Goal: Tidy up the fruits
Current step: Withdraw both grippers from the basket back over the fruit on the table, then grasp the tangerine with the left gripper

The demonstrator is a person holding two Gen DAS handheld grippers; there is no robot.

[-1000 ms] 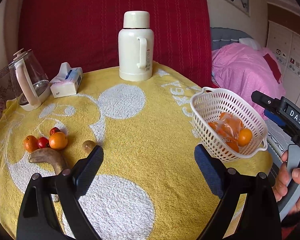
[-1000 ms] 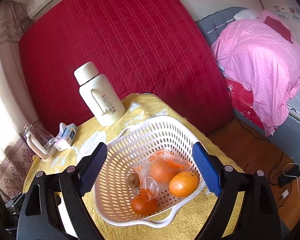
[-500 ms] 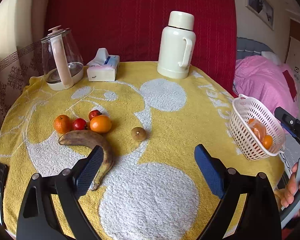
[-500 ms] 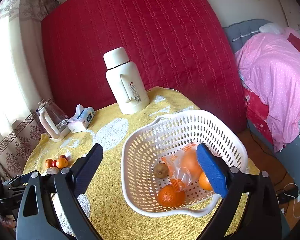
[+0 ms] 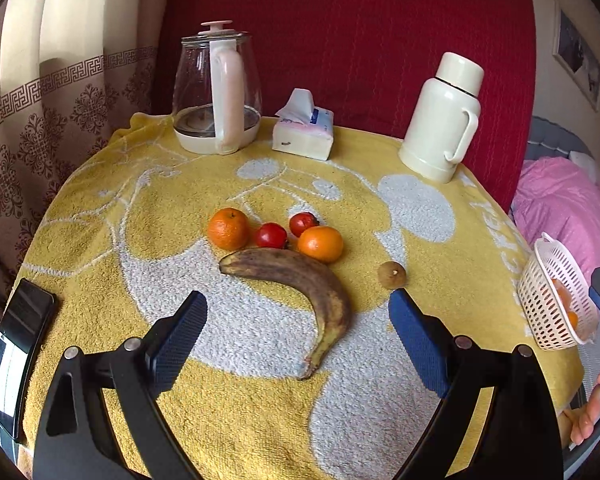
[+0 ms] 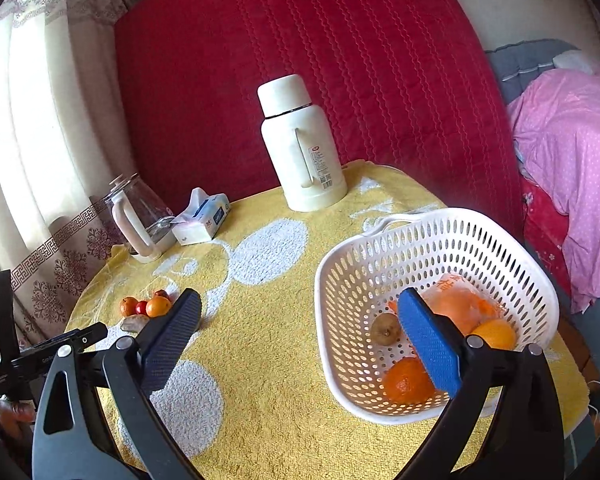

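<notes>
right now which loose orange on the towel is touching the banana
The right-hand orange, whose lower edge meets the banana. The other orange sits apart, further left.

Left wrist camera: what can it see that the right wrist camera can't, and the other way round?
Only the left wrist view shows the whole brown overripe banana, a black phone at the table edge, and the small brown kiwi lying loose on the towel.

Only the right wrist view looks into the white plastic basket: an orange, a bagged orange, another orange and a kiwi.

Both show the yellow towel, cream thermos, glass kettle, tissue box, the table's oranges and red fruits, and the basket.
</notes>
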